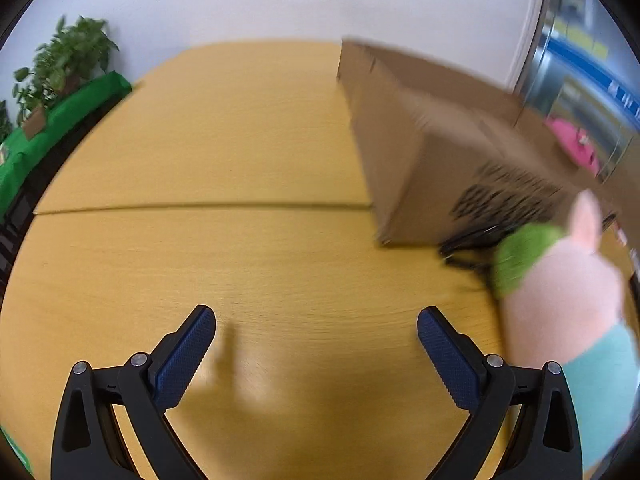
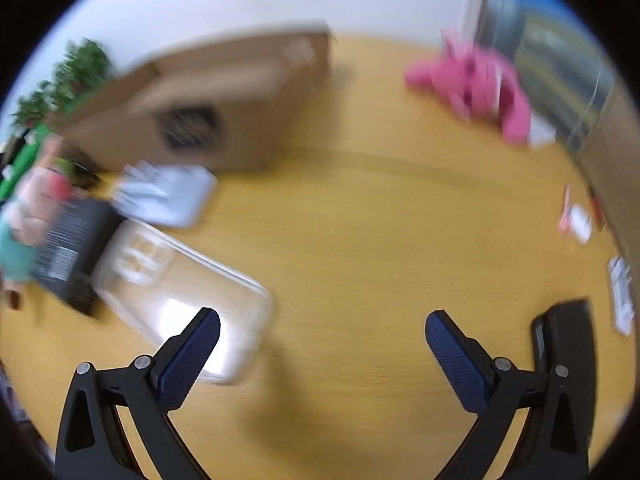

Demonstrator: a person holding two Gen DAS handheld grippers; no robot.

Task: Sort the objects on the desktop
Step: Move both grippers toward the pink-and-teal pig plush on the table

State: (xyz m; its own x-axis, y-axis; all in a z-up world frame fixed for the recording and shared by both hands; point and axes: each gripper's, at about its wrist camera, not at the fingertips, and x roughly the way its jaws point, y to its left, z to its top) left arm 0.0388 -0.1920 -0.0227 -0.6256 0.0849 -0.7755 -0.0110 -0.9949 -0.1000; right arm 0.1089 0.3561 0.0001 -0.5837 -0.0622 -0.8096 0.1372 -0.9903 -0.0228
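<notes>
My left gripper [image 1: 316, 330] is open and empty over the bare wooden table [image 1: 200, 160]. A pink plush toy with a green cap and teal shirt [image 1: 560, 296] stands at its right, beside a cardboard box [image 1: 420, 136]. My right gripper [image 2: 322, 334] is open and empty above the table. A clear phone case [image 2: 180, 296] lies by its left finger. Left of it lie a black box [image 2: 72, 256], a pale blue packet [image 2: 168, 196] and the plush toy [image 2: 28, 216]. A pink plush [image 2: 476, 84] lies at the back right. Both views are blurred.
A black flat object [image 2: 564, 356] lies by the right finger, with small white and red packets [image 2: 576, 220] and a white card [image 2: 622, 296] near the right edge. A black cable [image 1: 468, 244] lies by the box. Green cloth and plants [image 1: 60, 80] stand at the far left.
</notes>
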